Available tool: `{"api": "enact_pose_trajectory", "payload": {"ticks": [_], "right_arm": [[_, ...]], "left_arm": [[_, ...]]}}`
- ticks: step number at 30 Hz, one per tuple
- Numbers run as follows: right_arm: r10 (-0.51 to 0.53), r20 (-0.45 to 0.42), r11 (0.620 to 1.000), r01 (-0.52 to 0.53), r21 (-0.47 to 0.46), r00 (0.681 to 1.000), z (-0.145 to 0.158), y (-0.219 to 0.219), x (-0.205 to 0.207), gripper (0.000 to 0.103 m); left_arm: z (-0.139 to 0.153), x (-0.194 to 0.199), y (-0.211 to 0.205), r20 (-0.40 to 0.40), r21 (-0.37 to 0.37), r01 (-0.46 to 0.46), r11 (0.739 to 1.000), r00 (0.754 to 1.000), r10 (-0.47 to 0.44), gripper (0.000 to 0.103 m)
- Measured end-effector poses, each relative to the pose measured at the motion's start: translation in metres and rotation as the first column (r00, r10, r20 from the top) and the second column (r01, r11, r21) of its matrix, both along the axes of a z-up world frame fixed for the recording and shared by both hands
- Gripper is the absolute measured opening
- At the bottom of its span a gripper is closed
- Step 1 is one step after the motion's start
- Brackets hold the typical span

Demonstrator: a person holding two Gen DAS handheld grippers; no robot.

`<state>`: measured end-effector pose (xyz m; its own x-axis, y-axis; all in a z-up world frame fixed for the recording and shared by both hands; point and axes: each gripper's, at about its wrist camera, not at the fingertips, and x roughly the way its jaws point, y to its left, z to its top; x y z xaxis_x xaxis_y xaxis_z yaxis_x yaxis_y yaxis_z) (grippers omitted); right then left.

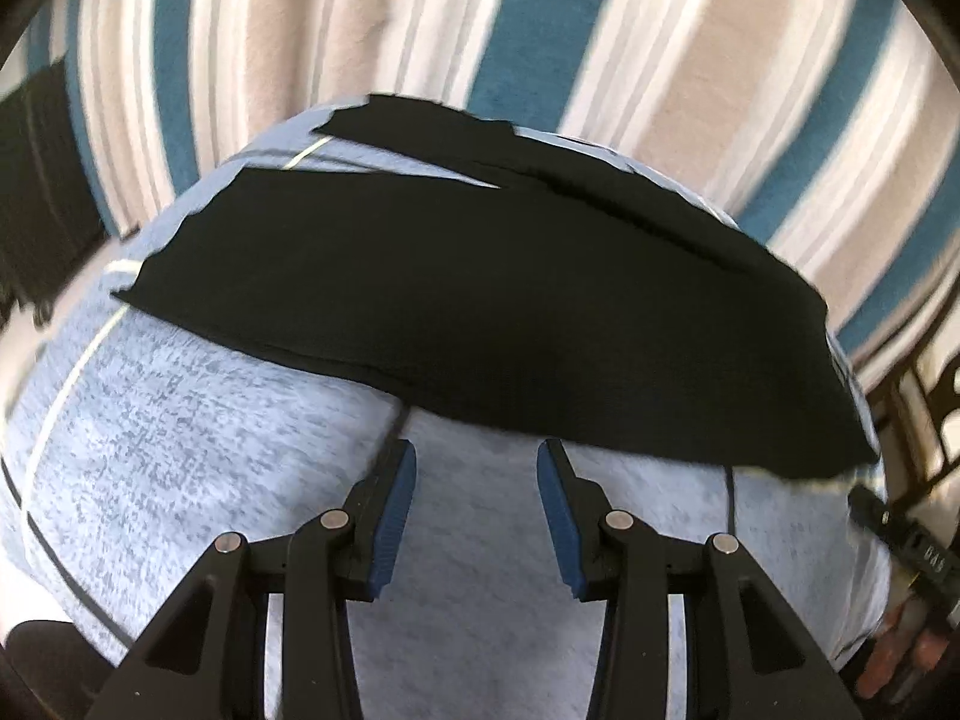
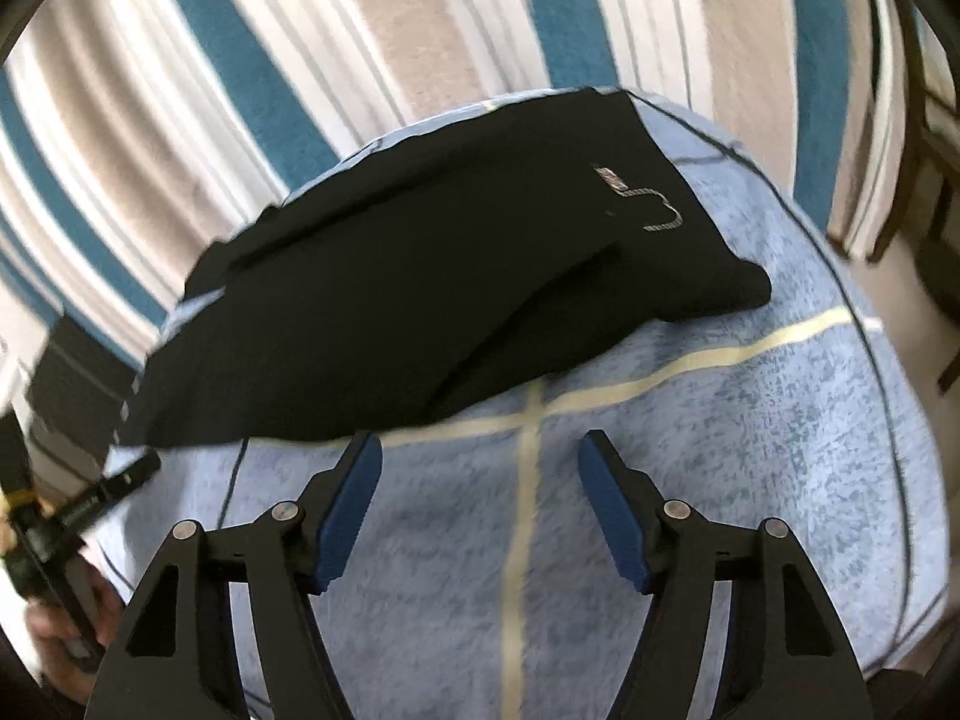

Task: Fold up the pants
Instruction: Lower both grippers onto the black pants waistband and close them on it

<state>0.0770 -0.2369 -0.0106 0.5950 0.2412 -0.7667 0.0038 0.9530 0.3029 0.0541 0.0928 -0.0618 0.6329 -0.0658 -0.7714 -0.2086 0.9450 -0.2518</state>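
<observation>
We are holding both grippers tilted down over a light blue towel (image 1: 198, 420) that is lying on a striped bedspread (image 1: 372, 18). The black pants (image 1: 468, 300) are lying folded across the far part of the towel, just beyond our fingertips. Our left gripper (image 1: 477, 459) is standing released, nothing between its blue pads (image 1: 393, 516), hovering near the pants' near edge. Our right gripper (image 2: 480, 453) is also gaping wide and empty above a pale yellow stripe (image 2: 525, 516) of the towel.
</observation>
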Motion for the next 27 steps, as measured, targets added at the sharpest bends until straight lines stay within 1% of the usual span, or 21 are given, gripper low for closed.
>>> {"api": "enact_pose_trajectory", "payload": {"ticks": [5, 9, 14, 18, 19, 20, 21, 22, 23, 24, 25, 27], "right_arm": [[-0.047, 0.013, 0.995, 0.046, 0.083, 0.999, 0.0, -0.016, 0.015, 0.067], [-0.082, 0.025, 0.986, 0.077, 0.147, 0.996, -0.002, -0.03, 0.027, 0.067], [-0.13, 0.042, 0.971, 0.119, 0.208, 0.991, -0.003, -0.041, 0.041, 0.067], [-0.155, 0.05, 0.961, 0.139, 0.237, 0.987, -0.003, -0.043, 0.05, 0.066], [-0.162, 0.051, 0.961, 0.145, 0.236, 0.986, -0.004, -0.043, 0.052, 0.059], [-0.17, 0.049, 0.961, 0.154, 0.227, 0.984, -0.003, -0.044, 0.053, 0.048], [-0.19, 0.042, 0.962, 0.177, 0.207, 0.981, -0.003, -0.044, 0.056, 0.045], [-0.201, 0.039, 0.961, 0.189, 0.202, 0.979, -0.004, -0.046, 0.057, 0.034], [-0.216, 0.034, 0.958, 0.205, 0.201, 0.976, -0.005, -0.048, 0.058, 0.02], [-0.231, 0.029, 0.955, 0.221, 0.2, 0.973, -0.006, -0.052, 0.059, 0.014], [-0.242, 0.023, 0.95, 0.233, 0.206, 0.97, -0.007, -0.055, 0.059, 0.01], [-0.249, 0.02, 0.941, 0.237, 0.24, 0.968, -0.007, -0.06, 0.057, 0.006]], "left_arm": [[-0.004, 0.007, 0.028, 0.024, -0.086, -0.074, 0.994, 0.997, 0.076, 0.045], [-0.008, 0.015, 0.047, 0.034, -0.16, -0.124, 0.979, 0.991, 0.131, 0.045], [-0.011, 0.026, 0.056, 0.045, -0.171, -0.163, 0.972, 0.984, 0.173, 0.045], [-0.014, 0.037, 0.062, 0.056, -0.179, -0.191, 0.965, 0.977, 0.204, 0.045], [-0.014, 0.04, 0.063, 0.055, -0.185, -0.199, 0.962, 0.976, 0.213, 0.044], [-0.014, 0.04, 0.065, 0.059, -0.188, -0.206, 0.96, 0.974, 0.22, 0.044], [-0.013, 0.042, 0.066, 0.06, -0.184, -0.214, 0.959, 0.972, 0.229, 0.044], [-0.013, 0.044, 0.067, 0.056, -0.175, -0.227, 0.958, 0.969, 0.24, 0.038], [-0.013, 0.047, 0.067, 0.048, -0.16, -0.242, 0.957, 0.966, 0.252, 0.036], [-0.013, 0.048, 0.068, 0.042, -0.149, -0.249, 0.957, 0.965, 0.258, 0.029], [-0.013, 0.05, 0.068, 0.034, -0.133, -0.258, 0.957, 0.964, 0.264, 0.019], [-0.012, 0.052, 0.071, 0.021, -0.111, -0.269, 0.957, 0.962, 0.273, 0.008]]}}
